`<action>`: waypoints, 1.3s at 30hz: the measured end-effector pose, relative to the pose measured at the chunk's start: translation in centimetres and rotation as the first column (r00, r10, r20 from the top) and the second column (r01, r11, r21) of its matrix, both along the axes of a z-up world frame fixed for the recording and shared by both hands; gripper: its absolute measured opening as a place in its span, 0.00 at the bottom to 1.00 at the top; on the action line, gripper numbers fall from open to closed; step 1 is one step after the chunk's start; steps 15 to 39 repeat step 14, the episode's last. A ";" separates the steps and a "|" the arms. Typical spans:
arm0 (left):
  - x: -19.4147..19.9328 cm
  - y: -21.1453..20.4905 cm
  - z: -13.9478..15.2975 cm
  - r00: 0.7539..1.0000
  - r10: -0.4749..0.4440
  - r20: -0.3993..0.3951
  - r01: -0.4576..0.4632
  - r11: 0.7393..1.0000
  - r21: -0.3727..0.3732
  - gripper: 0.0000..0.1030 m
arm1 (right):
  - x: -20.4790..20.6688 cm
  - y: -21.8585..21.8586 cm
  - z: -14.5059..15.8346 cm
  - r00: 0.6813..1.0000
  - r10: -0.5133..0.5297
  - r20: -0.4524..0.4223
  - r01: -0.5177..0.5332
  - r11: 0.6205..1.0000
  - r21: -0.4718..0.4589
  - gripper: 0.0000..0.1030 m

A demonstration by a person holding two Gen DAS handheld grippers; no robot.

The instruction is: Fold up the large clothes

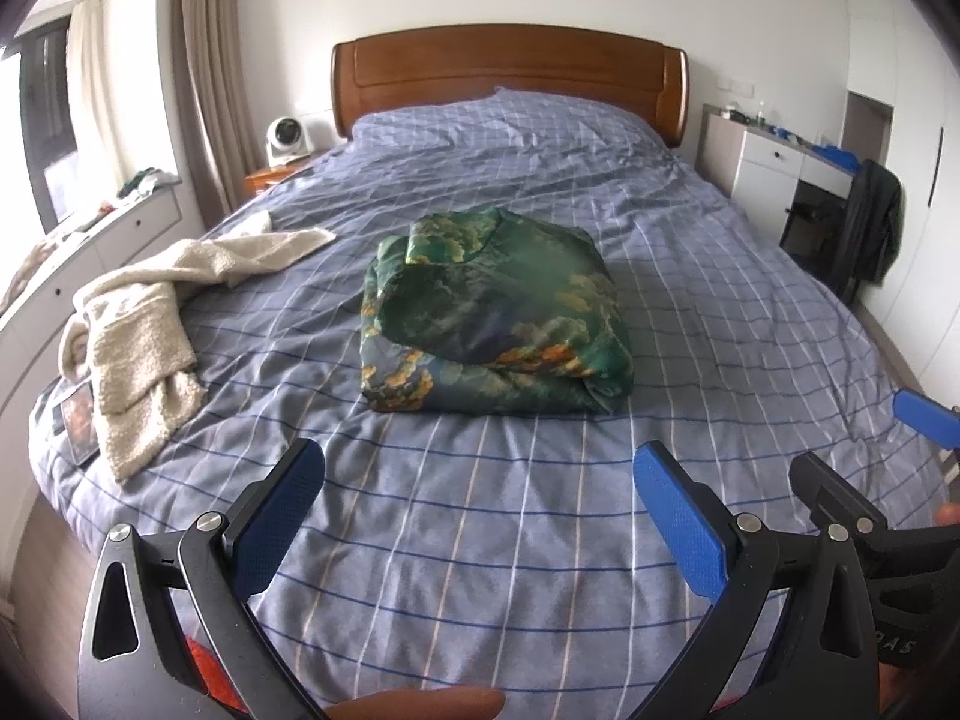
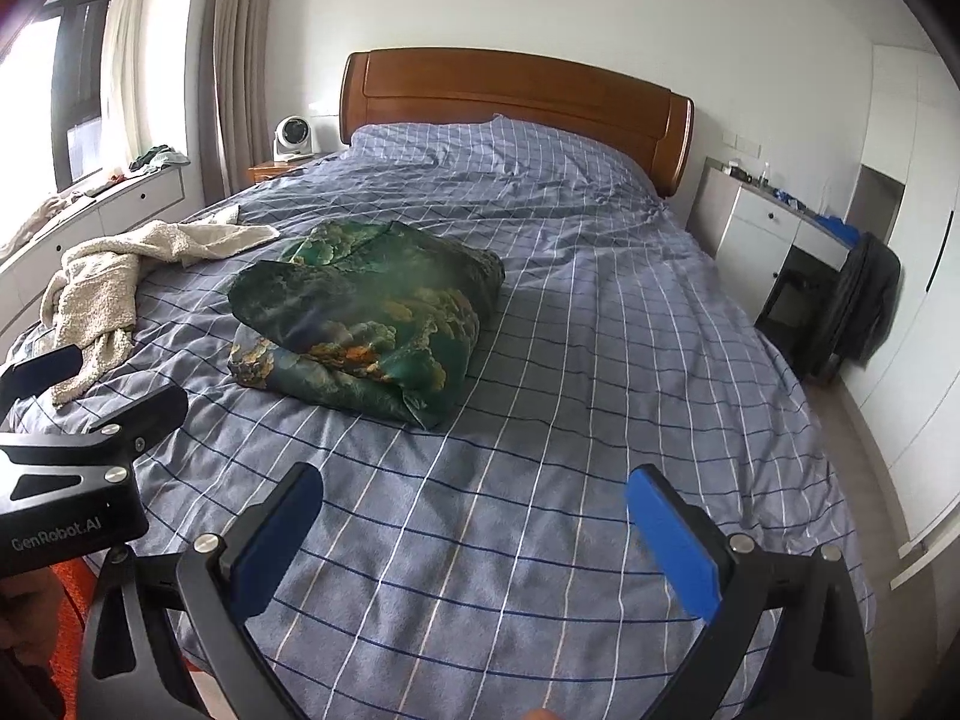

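Two grippers, the left gripper [image 1: 480, 498] and the right gripper [image 2: 474, 507], are hanging over the bed [image 1: 540, 540] with jaws wide apart, holding nothing. One folded green garment [image 1: 495, 315] is lying mid-bed, its long side running across, beside a cream robe [image 1: 144, 324].

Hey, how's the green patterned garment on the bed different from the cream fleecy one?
The green garment is folded into a compact, squarish bundle; the cream garment lies loose and crumpled, one part stretched out. The green one looks smooth and printed, the cream one plain and fuzzy. The green one sits mid-bed, the cream one at the bed's left edge. Both rest on the checked cover, and neither gripper touches them.
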State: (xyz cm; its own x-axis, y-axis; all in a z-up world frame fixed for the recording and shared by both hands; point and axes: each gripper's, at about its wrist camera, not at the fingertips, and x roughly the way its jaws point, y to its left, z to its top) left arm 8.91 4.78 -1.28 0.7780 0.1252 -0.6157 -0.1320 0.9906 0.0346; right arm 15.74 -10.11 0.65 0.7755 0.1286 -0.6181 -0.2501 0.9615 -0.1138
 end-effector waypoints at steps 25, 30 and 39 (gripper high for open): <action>-0.6 0.1 0.4 0.999 0.044 0.002 -0.044 0.999 -0.010 0.99 | 0.0 -0.4 -0.3 1.000 -0.002 -0.021 0.002 1.000 0.012 1.00; -0.6 0.1 0.4 0.999 0.044 0.002 -0.044 0.999 -0.010 0.99 | 0.0 -0.4 -0.3 1.000 -0.002 -0.021 0.002 1.000 0.012 1.00; -0.6 0.1 0.4 0.999 0.044 0.002 -0.044 0.999 -0.010 0.99 | 0.0 -0.4 -0.3 1.000 -0.002 -0.021 0.002 1.000 0.012 1.00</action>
